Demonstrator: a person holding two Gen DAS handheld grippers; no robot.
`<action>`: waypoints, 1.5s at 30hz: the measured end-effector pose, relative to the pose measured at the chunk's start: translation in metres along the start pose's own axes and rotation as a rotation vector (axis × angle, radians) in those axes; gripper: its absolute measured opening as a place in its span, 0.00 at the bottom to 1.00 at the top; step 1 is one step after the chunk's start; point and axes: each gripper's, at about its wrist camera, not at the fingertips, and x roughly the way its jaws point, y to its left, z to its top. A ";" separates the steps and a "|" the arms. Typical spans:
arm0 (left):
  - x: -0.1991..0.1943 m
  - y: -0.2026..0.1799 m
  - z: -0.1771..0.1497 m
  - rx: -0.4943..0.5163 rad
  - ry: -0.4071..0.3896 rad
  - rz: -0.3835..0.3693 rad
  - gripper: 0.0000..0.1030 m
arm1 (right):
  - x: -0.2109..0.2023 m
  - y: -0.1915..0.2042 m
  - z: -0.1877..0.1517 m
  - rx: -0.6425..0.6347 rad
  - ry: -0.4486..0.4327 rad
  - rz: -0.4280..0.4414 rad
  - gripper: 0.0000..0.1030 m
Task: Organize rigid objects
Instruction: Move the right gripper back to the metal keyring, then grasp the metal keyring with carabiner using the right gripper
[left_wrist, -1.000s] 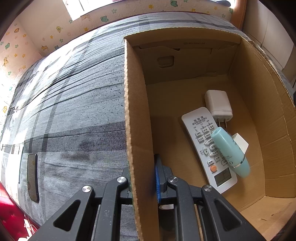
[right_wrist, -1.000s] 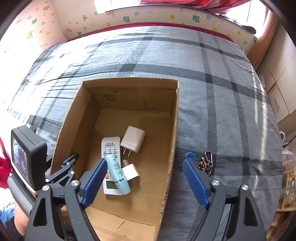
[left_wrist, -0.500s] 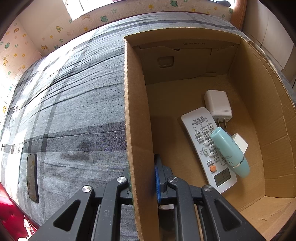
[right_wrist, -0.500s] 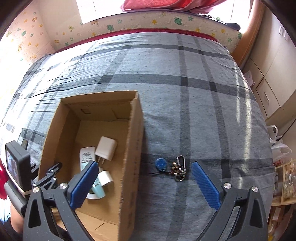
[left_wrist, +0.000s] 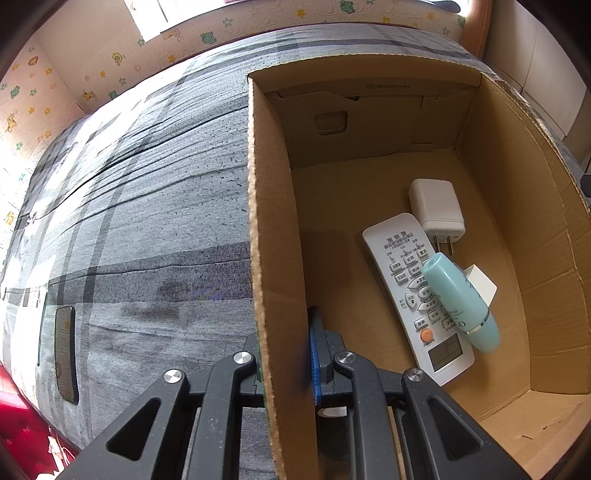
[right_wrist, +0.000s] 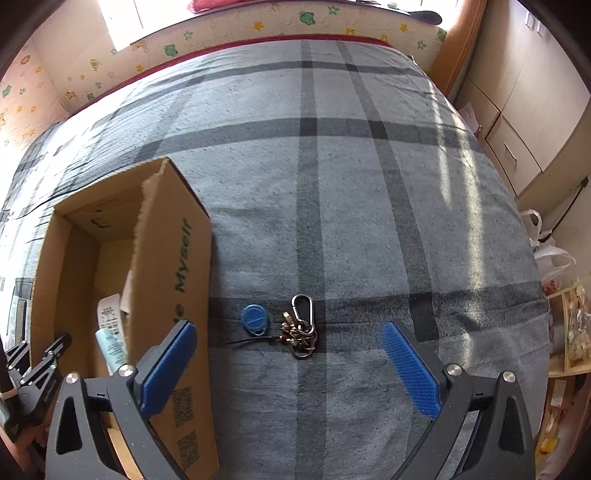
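Four items fill the cardboard box (left_wrist: 280, 236), left tongs (left_wrist: 286, 354) clamping its wall, right tongs (right_wrist: 291, 365) wide.

keyring (right_wrist: 298, 326): blue tag, metal carabiner | flat on bedspread | beside cardboard box (right_wrist: 173, 280)

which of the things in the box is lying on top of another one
The teal tube: it rests across the white remote; the white charger sits on the box floor.

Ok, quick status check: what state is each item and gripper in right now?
left gripper: shut on the box wall
right gripper: open, keys ahead
cardboard box: open-topped
remote: flat in box
teal tube: lying across remote
white charger: in box
keys: on bed, outside box
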 end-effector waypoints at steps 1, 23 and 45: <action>0.000 0.000 0.000 -0.001 0.000 -0.001 0.14 | 0.004 -0.002 0.000 0.004 0.007 -0.003 1.00; 0.000 0.002 -0.002 -0.006 -0.008 -0.008 0.14 | 0.088 -0.027 0.000 0.074 0.125 -0.037 0.97; -0.001 0.002 -0.003 -0.005 -0.012 -0.008 0.14 | 0.130 -0.007 0.003 0.052 0.169 -0.062 0.50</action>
